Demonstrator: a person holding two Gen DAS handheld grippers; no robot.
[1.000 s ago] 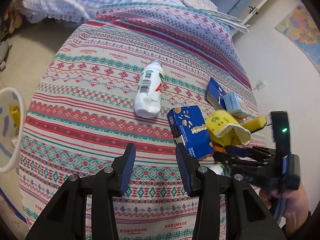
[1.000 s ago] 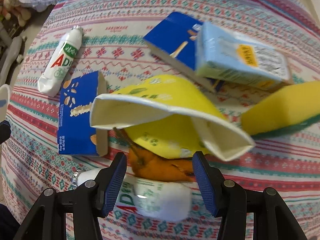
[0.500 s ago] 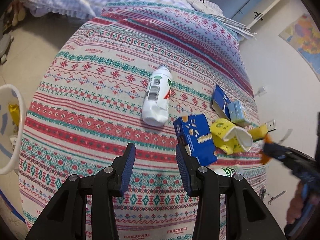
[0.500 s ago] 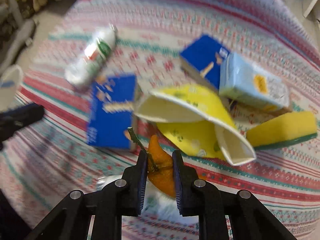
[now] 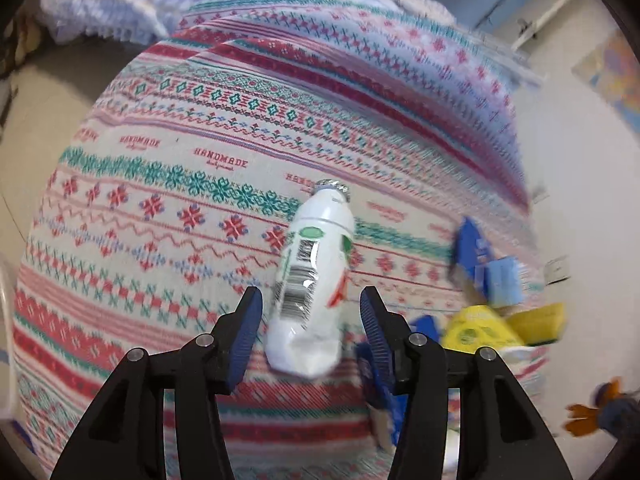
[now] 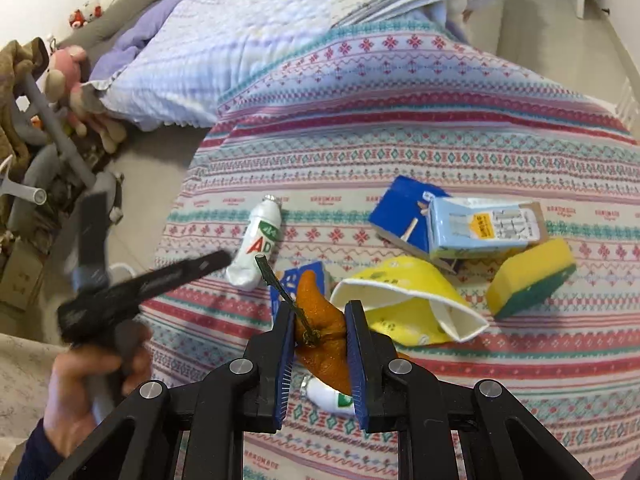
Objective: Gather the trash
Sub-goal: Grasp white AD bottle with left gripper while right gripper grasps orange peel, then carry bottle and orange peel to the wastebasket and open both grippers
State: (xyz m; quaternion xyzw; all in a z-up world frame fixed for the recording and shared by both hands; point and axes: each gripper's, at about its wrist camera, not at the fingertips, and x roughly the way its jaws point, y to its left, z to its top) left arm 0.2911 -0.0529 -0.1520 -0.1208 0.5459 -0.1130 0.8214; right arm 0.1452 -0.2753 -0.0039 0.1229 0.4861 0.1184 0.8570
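Patterned cloth [image 6: 400,152] in red, teal and white bands, printed here and there with the word HANDMADE, covers the broad surface that fills both views, with a pale lavender quilt [image 6: 208,40] bunched at its far end. On the cloth lies the trash, counted from the right wrist view: two blue cartons, one [image 6: 400,212] far and propped under a light-blue box [image 6: 480,232], the other [image 6: 286,284] mostly hidden behind the held peel; one crushed yellow paper cup [image 6: 404,308] with a white inside, lying on its side; one yellow sponge [image 6: 532,276] with a green underside, just beside the cup; and two white bottles with green-and-red labels, one [image 6: 258,248] lying on its side near the middle of the cloth, the other [image 6: 332,398] only partly visible under the right gripper. The left gripper [image 5: 310,320] has just been opening, and its blue pads stand spread on either side of the white bottle [image 5: 312,280] (the frame is blurred, but a gap shows on both sides), so it grips nothing. The right gripper [image 6: 318,336] is pinched on a single orange peel [image 6: 324,332], wrinkled, curled and carrying a thin dark stem, held up clear of the cloth between the blue pads. A person's hand [image 6: 92,384] grips the left tool's handle at the lower left of the right wrist view.
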